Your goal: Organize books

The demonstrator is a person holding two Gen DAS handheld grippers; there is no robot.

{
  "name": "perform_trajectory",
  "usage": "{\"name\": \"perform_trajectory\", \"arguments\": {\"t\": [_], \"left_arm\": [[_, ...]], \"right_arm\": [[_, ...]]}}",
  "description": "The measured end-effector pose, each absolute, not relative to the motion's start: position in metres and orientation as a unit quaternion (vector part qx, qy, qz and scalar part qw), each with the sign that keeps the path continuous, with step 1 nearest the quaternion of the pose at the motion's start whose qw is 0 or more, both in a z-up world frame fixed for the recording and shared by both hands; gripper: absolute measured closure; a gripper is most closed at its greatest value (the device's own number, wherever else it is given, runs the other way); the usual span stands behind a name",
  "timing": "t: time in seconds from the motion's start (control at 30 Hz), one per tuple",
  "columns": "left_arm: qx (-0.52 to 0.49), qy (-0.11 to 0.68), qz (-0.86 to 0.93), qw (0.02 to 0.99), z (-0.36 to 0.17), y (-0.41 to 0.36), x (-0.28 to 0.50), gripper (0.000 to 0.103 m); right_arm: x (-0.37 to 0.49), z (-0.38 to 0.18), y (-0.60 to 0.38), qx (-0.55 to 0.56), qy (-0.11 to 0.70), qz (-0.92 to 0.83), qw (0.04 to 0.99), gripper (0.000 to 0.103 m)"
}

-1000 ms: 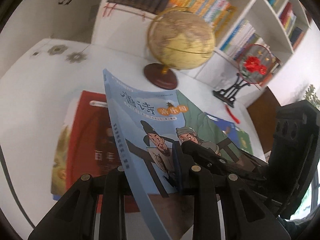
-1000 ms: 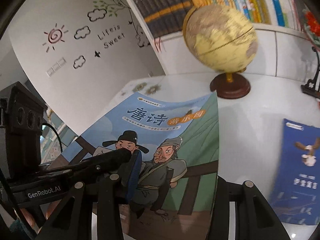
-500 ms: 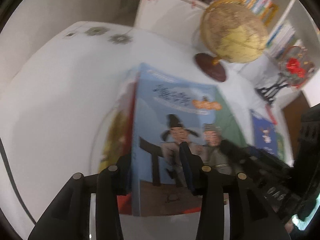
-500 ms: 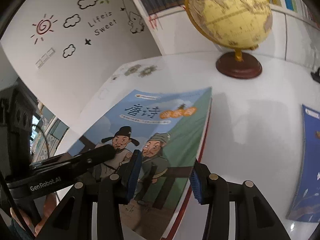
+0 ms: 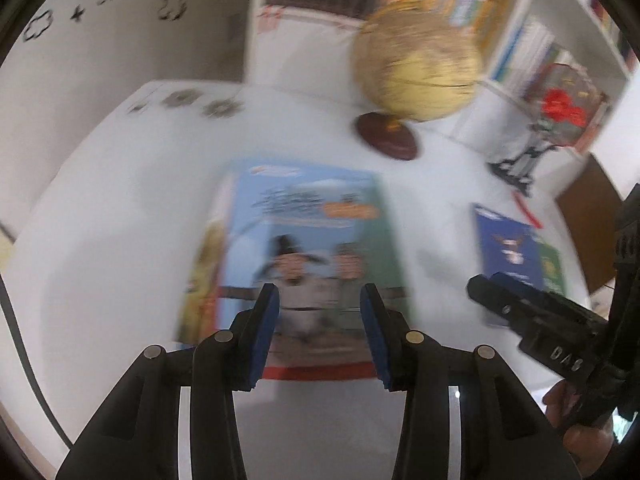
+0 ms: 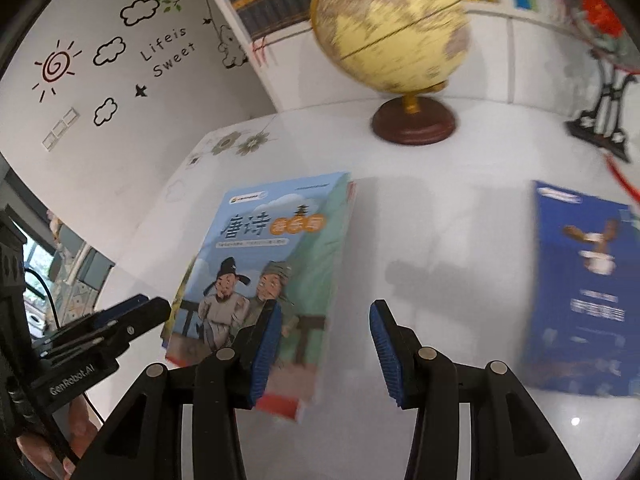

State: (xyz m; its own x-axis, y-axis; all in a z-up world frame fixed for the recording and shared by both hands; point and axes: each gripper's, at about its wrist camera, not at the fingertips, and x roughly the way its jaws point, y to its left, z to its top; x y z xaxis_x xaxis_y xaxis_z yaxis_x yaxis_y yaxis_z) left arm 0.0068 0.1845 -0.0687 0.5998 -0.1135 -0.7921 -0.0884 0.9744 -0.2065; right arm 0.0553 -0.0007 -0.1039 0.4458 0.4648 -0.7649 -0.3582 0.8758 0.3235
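Grippers both stood spread, nothing between the pads. Left gripper (image 5: 320, 332) hovered over the near edge of the light-blue poetry book (image 5: 316, 240), its blue fingertips (image 5: 266, 320) apart and gripping nothing; whether they touched the cover could not be told through the blur. Right gripper (image 6: 324, 344) was likewise parted, over bare white table (image 6: 432, 248) just right of the same book (image 6: 276, 264), its left pad overlapping the book's lower corner in view. That book lay flat on top of a small stack, a red cover edge (image 5: 320, 372) showing beneath at the near side and a yellow book (image 5: 204, 264) sticking out on the left. A dark-blue book (image 6: 588, 292) lay flat well apart to the right, with a green book (image 5: 554, 268) showing from beneath its far side in the left wrist view. Behind the stack stood a yellow globe (image 6: 388, 28) on a round brown base (image 6: 414, 122), and to the right a black stand with red ornament (image 5: 560, 108). Bookshelves (image 5: 532, 52) filled the back wall; wall decals reading "Life is Sweet" (image 6: 168, 52) showed at left.
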Motion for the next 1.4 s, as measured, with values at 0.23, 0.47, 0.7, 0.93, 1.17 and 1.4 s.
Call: {"name": "perform_trajectory", "arguments": {"t": [0.23,0.47,0.7,0.93,1.17,1.4], "left_arm": [[-0.061,0.411,-0.071,0.907,-0.015,0.099,-0.008,0.062],[-0.062,0.384,-0.148,0.909,0.017,0.037,-0.014,0.034],[-0.039,0.384,-0.181,0.905,0.026,-0.004,-0.012,0.034],[-0.029,0.402,-0.181,0.897,0.005,-0.033,0.009,0.034],[-0.038,0.436,-0.171,0.883,-0.041,-0.056,0.046,0.034],[-0.044,0.494,-0.148,0.856,-0.113,-0.065,0.091,0.034]], "right_arm": [[0.008,-0.047,-0.08,0.029,0.445,0.156,0.881,0.058],[-0.022,-0.013,-0.143,0.011,0.445,0.033,0.895,0.052],[-0.037,0.001,-0.179,0.024,0.435,-0.006,0.9,0.049],[-0.033,-0.007,-0.209,0.029,0.441,-0.037,0.896,0.047],[-0.008,-0.042,-0.254,0.052,0.461,-0.028,0.885,0.047],[0.039,-0.098,-0.285,0.079,0.492,0.022,0.867,0.047]]}}
